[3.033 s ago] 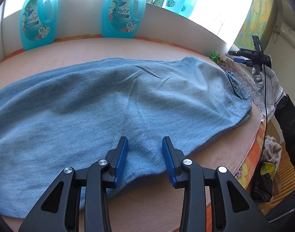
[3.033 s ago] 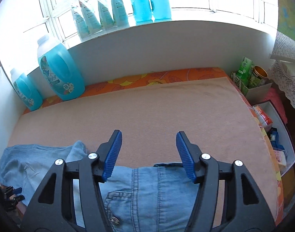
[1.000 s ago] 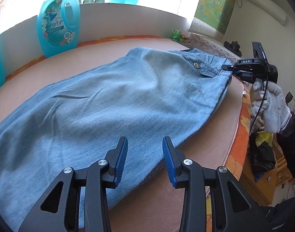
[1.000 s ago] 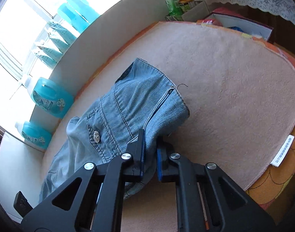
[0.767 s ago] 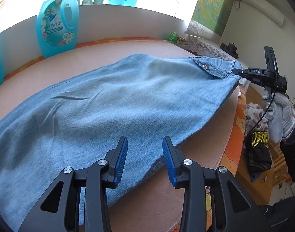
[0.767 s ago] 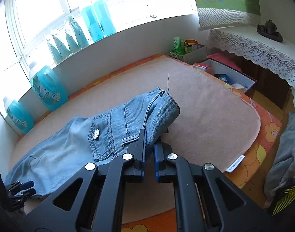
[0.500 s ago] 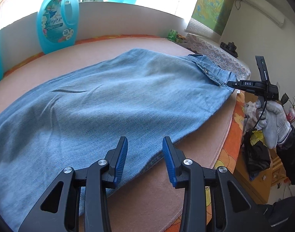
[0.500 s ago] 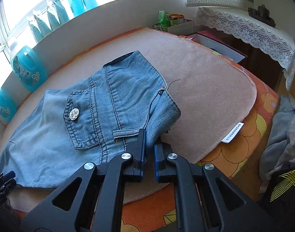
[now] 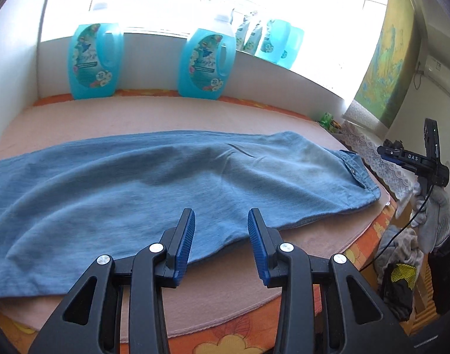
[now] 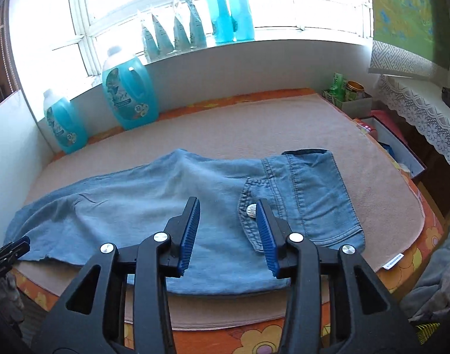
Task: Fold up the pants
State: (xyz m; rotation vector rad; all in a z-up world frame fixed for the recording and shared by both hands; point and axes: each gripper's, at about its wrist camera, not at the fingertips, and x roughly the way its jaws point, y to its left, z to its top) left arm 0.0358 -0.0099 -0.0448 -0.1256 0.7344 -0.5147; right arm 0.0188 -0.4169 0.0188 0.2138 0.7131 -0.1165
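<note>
Light blue denim pants (image 9: 154, 183) lie flat, folded lengthwise, on a pink mat (image 9: 166, 115); the waist points right. In the right wrist view the pants (image 10: 154, 203) show a back pocket with a metal button (image 10: 251, 209) and the waistband at right. My left gripper (image 9: 221, 233) is open and empty, just above the pants' near edge. My right gripper (image 10: 228, 224) is open and empty, hovering over the pocket area. The right gripper also shows at the far right of the left wrist view (image 9: 413, 162), held in a gloved hand.
Two blue detergent bottles (image 9: 205, 62) stand against the back wall on the mat; more bottles (image 10: 229, 11) and pouches line the windowsill. A box with cans (image 10: 347, 97) and an open box (image 10: 392, 147) sit at right. The orange flowered cover's edge (image 10: 254, 339) runs along the front. Clothes (image 9: 398, 253) lie below right.
My right gripper has opened and let go of the waistband, then pulled back above the pants. The waist now lies flat on the mat. My left gripper stayed open and turned left.
</note>
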